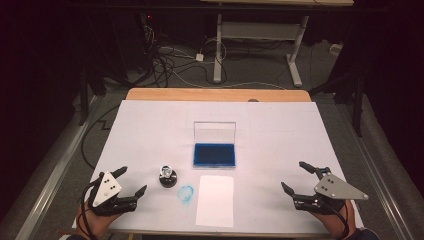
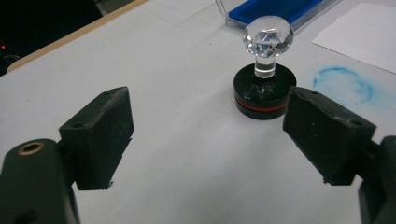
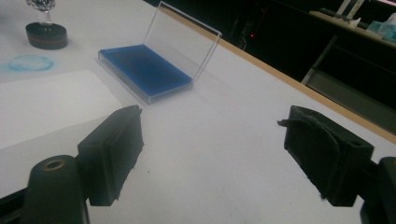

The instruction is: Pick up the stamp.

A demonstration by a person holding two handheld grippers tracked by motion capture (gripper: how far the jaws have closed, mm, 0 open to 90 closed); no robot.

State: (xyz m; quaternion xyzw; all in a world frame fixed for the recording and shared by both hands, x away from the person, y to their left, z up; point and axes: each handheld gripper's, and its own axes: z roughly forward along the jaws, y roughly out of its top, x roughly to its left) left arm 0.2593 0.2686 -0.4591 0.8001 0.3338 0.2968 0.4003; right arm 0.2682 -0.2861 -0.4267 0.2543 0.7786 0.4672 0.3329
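Note:
A round black stamp (image 1: 168, 177) (image 2: 265, 91) (image 3: 46, 33) with a clear faceted knob stands upright on the white table cover. Behind it lies an open blue ink pad (image 1: 215, 154) (image 3: 144, 70) (image 2: 275, 10) with its clear lid raised. A white sheet of paper (image 1: 215, 200) (image 3: 42, 105) (image 2: 364, 35) lies in front of the pad, beside a round blue ink smudge (image 1: 185, 193) (image 2: 343, 85) (image 3: 31, 63). My left gripper (image 1: 131, 182) (image 2: 208, 140) rests open at the near left, the stamp just beyond its jaws. My right gripper (image 1: 295, 176) (image 3: 212, 154) rests open at the near right, holding nothing.
The white cover (image 1: 150, 130) spans a wooden table (image 1: 215, 94) whose far edge shows. Beyond it, cables (image 1: 170, 60) lie on the floor near a white desk frame (image 1: 257, 35). A metal rail (image 1: 55, 170) runs along the left.

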